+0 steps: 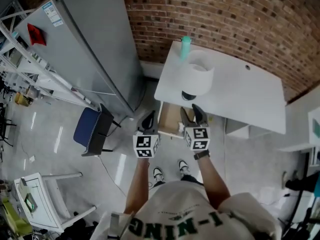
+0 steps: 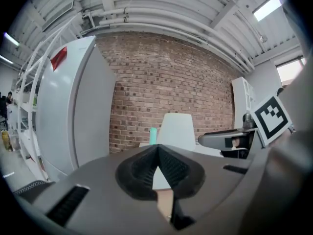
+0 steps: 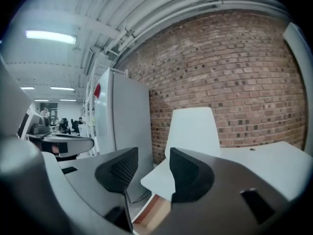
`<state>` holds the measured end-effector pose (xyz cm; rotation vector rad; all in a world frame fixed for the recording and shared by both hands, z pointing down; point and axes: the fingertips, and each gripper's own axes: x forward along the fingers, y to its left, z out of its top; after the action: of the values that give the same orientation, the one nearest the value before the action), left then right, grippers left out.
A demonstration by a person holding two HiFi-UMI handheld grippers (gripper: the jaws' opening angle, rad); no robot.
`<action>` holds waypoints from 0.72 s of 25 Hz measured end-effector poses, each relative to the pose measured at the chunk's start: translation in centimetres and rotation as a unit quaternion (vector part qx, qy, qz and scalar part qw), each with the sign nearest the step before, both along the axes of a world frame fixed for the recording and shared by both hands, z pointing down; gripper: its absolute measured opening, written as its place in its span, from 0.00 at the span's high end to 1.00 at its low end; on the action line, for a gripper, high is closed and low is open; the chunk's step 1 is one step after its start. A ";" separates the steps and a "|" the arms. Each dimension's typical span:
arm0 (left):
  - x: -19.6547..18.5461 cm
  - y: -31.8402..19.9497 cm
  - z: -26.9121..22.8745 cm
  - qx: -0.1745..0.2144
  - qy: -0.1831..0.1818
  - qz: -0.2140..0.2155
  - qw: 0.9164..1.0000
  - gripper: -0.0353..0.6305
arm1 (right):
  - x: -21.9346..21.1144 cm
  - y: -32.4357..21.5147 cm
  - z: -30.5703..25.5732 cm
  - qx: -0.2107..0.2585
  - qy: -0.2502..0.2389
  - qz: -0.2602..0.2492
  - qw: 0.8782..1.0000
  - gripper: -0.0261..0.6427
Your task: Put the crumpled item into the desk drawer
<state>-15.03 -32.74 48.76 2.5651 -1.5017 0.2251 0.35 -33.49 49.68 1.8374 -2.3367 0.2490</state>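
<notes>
Facing the open light-wood drawer [image 1: 166, 119] of the white desk [image 1: 245, 91], the left gripper [image 1: 149, 118] is closed and empty, and the right gripper [image 1: 192, 115] gapes, empty. The crumpled item is unseen; presumably light, soft and pinchable anywhere.

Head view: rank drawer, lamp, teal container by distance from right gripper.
From the right gripper:
1. Drawer, open, just left of its tips.
2. Lamp, on the desk ahead.
3. Teal container, at the desk's far edge.
</notes>
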 end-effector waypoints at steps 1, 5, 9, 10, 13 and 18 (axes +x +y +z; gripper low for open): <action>0.0 0.1 -0.9 0.005 -0.001 -0.001 1.000 0.96 | -0.3 0.1 -1.4 0.014 0.001 -0.002 1.000 0.67; -1.0 0.0 -3.9 0.022 0.002 -0.017 1.000 0.96 | -0.5 0.3 -4.4 0.047 0.006 0.001 0.999 0.76; -2.7 -0.2 -6.2 0.034 -0.001 -0.037 0.999 0.96 | -1.5 0.9 -8.0 0.064 0.016 -0.001 0.998 0.85; -3.0 -0.2 -6.7 0.037 -0.002 -0.040 0.998 0.96 | -1.7 1.0 -8.6 0.068 0.017 -0.003 0.998 0.86; -3.2 -0.1 -7.7 0.046 -0.004 -0.044 0.998 0.96 | -2.1 0.9 -9.3 0.078 0.003 -0.001 0.997 0.90; -3.1 -0.2 -8.6 0.054 0.001 -0.039 0.998 0.96 | -2.3 0.4 -8.8 0.079 -0.004 0.004 0.997 0.95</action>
<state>-18.18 -32.90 40.15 2.5809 -1.6524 0.1339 -1.96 -33.14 40.92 1.9181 -2.4195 0.0743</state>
